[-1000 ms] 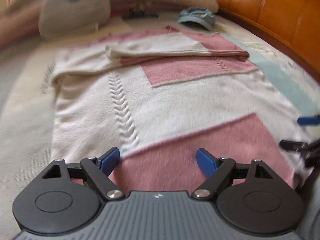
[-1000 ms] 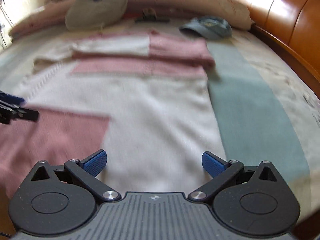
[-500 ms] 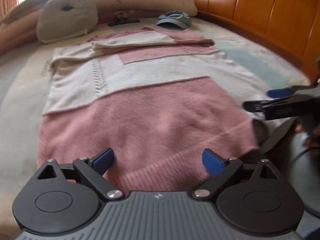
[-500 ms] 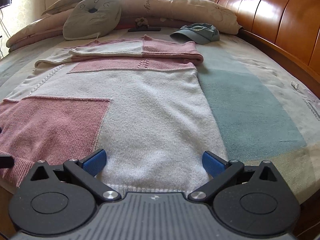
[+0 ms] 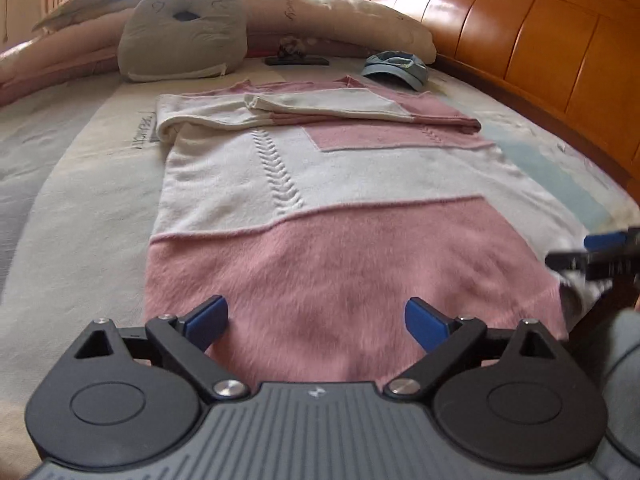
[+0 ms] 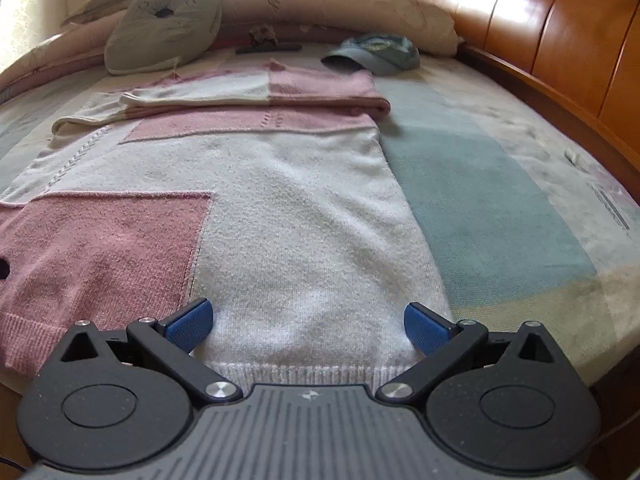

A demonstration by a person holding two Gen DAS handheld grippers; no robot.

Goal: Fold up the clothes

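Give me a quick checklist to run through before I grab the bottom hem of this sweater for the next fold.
1. Left gripper open and empty: ok.
2. Right gripper open and empty: ok.
3. Sweater lying flat on the bed: ok, body smooth.
4. Sleeves already folded across the chest: ok.
5. Hem between the right gripper's fingers: ok. Left gripper sits over the pink panel; its hem is hidden: cannot tell.
6. Fold path free: ok, the cap and cushion lie beyond the sweater.
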